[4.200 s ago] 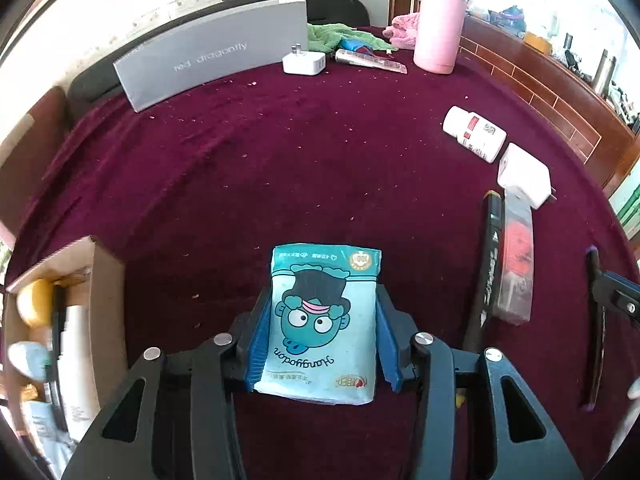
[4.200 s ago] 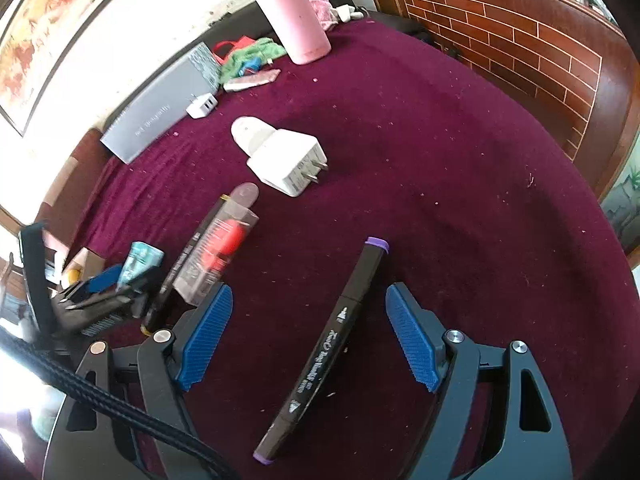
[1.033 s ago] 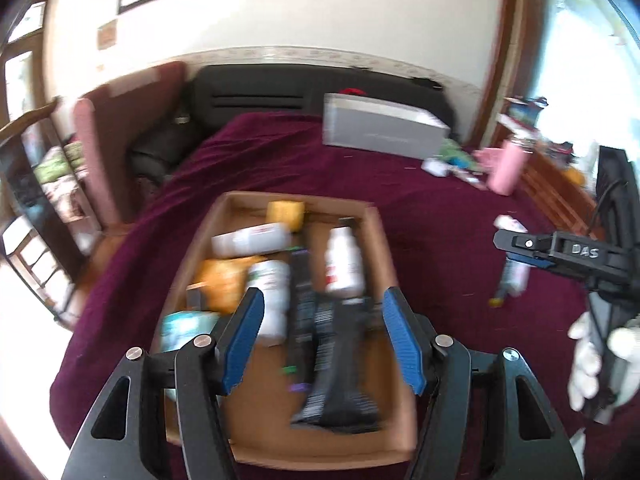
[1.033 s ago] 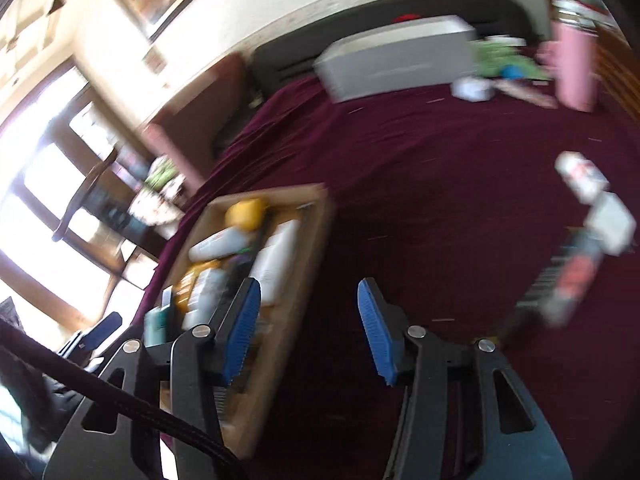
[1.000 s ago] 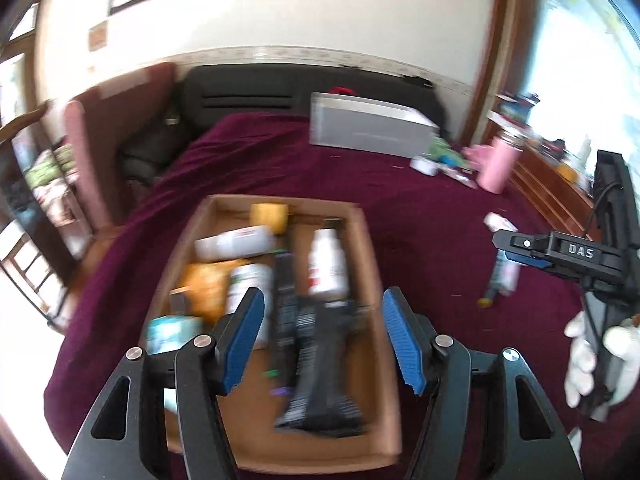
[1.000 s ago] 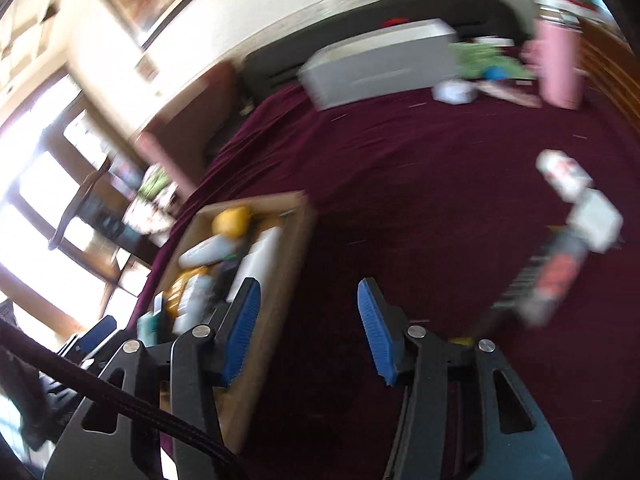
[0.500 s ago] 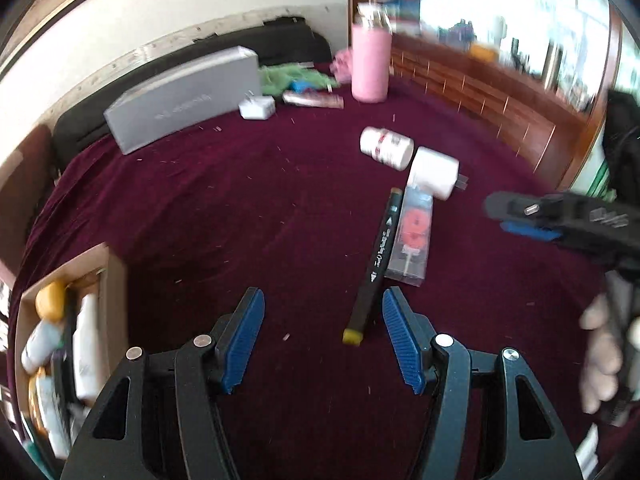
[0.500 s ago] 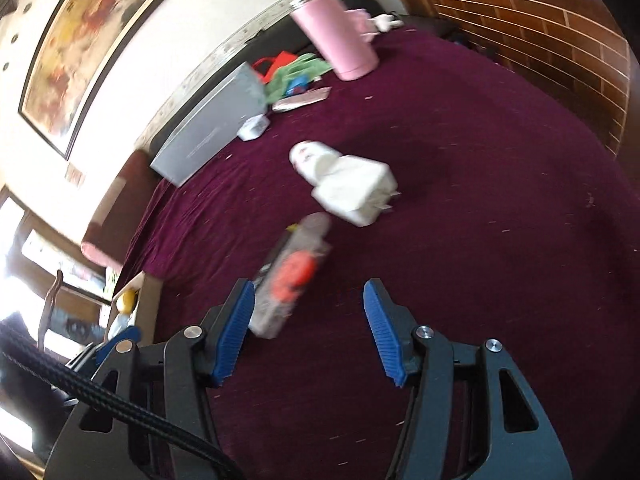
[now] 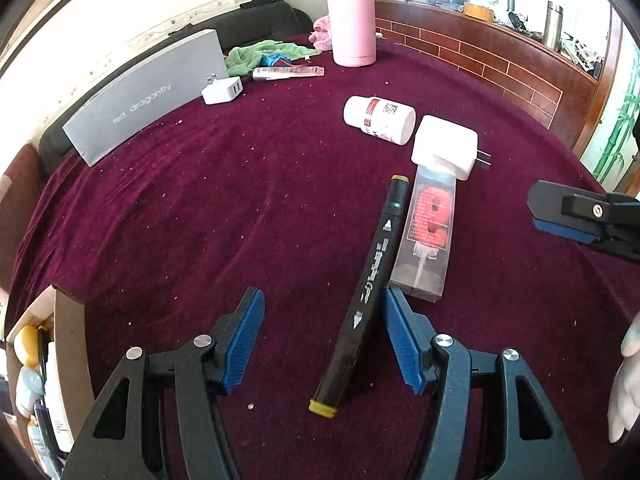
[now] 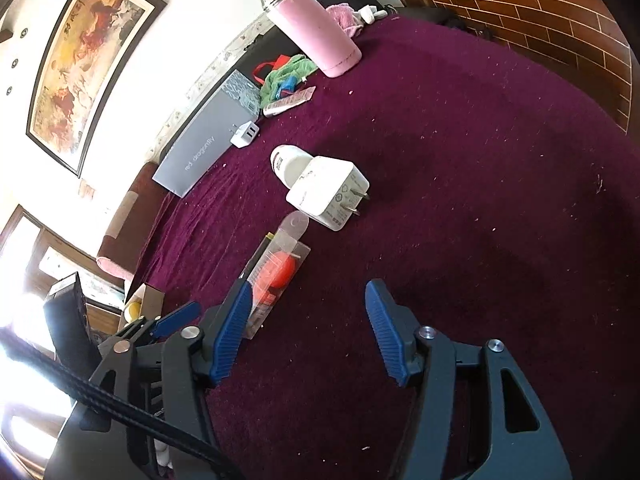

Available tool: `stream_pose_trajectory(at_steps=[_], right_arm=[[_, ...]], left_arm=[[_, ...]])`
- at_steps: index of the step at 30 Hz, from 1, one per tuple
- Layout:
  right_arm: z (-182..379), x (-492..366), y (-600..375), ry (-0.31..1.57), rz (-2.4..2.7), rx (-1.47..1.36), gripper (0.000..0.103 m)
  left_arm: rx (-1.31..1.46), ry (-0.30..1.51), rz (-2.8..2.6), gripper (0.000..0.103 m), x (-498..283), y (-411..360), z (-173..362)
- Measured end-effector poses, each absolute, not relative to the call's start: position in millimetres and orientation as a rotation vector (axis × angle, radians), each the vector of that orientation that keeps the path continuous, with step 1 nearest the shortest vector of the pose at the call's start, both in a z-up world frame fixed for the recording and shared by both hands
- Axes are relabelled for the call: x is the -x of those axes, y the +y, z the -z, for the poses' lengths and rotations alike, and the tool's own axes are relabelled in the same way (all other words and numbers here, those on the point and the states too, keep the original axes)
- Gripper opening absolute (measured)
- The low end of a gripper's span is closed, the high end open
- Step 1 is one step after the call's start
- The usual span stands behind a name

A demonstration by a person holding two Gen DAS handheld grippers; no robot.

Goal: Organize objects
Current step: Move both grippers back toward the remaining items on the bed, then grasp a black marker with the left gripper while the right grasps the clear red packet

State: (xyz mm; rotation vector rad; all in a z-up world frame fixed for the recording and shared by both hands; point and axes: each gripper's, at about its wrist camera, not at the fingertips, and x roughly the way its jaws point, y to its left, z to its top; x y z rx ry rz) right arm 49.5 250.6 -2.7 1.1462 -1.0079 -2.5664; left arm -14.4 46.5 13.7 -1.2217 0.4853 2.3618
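A black marker with yellow ends [image 9: 376, 264] lies on the maroon cloth. Its near half sits between the fingers of my left gripper [image 9: 324, 340], close to the right pad, and the pads do not press it; the gripper is open. Right beside the marker is a clear packet with a red item [image 9: 430, 232]. My right gripper [image 10: 310, 332] hovers low over bare cloth with its jaws opening and nothing between them. The packet [image 10: 280, 272] lies just ahead of its left finger. The cardboard box [image 9: 70, 336] holding several sorted items shows at the lower left.
Beyond the packet lie a white charger [image 9: 444, 148] and a white pill bottle [image 9: 378, 118]. At the back are a pink flask [image 9: 351, 20], grey box [image 9: 148, 96], small white plug [image 9: 222, 90], tube [image 9: 286, 73] and green cloth [image 9: 264, 50]. A brick-pattern ledge borders the right.
Both grippers have swung from above the cardboard box back over the loose objects and dropped lower. The left one now straddles the black marker. The right jaws stand wider.
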Motion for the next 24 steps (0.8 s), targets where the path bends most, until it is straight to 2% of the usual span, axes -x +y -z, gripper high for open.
stream_pose_trajectory(at_steps=[3, 4, 6, 8, 17, 24], right_arm=[[5, -49, 251, -1.016, 2.554, -1.158, 0.065], [7, -48, 250, -1.019, 2.547, -1.167, 0.065], [7, -48, 250, -1.012, 2.551, -1.169, 0.065], [7, -48, 249, -1.006, 2.555, -1.171, 0.065], [6, -49, 248, -0.991, 2.562, -1.167, 0.068], [5, -49, 244, -0.959, 2.580, -1.169, 0.069]], left_arm=[[1.216, 0.484, -2.352, 0.054, 17, 49, -13], [1.223, 0.473, -2.339, 0.048, 17, 50, -14], [1.243, 0.426, -2.287, 0.017, 17, 53, -15], [1.237, 0.464, -2.288, 0.011, 10, 59, -17], [1.285, 0.334, -2.389, 0.011, -17, 1, -34], [1.364, 0.259, -2.390, 0.012, -14, -11, -20]])
